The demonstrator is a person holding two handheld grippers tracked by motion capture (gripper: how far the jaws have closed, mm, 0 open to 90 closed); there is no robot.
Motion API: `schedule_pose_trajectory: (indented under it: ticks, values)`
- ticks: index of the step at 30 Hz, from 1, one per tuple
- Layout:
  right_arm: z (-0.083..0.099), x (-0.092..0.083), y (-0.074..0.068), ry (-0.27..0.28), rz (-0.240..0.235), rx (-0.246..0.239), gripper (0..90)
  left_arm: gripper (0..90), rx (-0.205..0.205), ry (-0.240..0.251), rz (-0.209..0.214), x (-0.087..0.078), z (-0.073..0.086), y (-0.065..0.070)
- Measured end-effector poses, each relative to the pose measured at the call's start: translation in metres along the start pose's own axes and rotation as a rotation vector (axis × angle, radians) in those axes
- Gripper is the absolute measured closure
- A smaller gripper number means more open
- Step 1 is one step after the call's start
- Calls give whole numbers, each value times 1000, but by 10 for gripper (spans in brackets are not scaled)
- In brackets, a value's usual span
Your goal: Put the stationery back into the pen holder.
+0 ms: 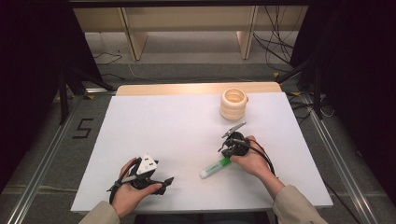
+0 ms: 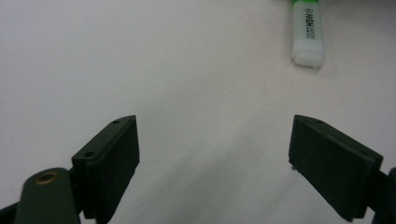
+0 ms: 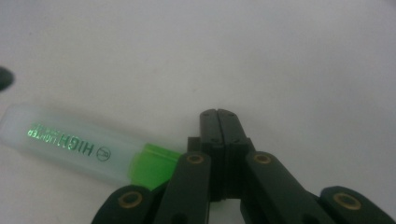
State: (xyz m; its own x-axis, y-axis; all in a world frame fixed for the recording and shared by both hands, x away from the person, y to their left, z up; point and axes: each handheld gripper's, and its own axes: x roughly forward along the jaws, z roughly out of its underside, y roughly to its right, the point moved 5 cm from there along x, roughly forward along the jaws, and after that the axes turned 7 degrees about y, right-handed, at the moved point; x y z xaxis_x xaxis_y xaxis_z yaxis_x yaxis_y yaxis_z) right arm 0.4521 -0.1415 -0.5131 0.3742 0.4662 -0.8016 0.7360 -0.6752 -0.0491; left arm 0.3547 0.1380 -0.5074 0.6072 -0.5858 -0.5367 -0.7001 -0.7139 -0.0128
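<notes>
Overhead, a green-and-white plastic highlighter [image 1: 215,167] is seen lying on the white bench [image 1: 154,126], just beside the right gripper [image 1: 223,148]. In the left gripper view, the left gripper [image 2: 215,154] is held wide, with nothing between its fingers. In the right gripper view, the fingers [image 3: 209,128] are pressed together beside the highlighter, gripping nothing
</notes>
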Motion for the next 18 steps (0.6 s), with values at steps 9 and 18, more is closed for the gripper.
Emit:
schedule_pose_trajectory:
  ticks: [9,18]
  values:
    - [18,-14,-7,-17,-11,-1,900,160,-2,2,-2,0,0,0]
    - [36,-28,-17,-37,-27,-9,900,160,-4,0,0,-1,0,0]
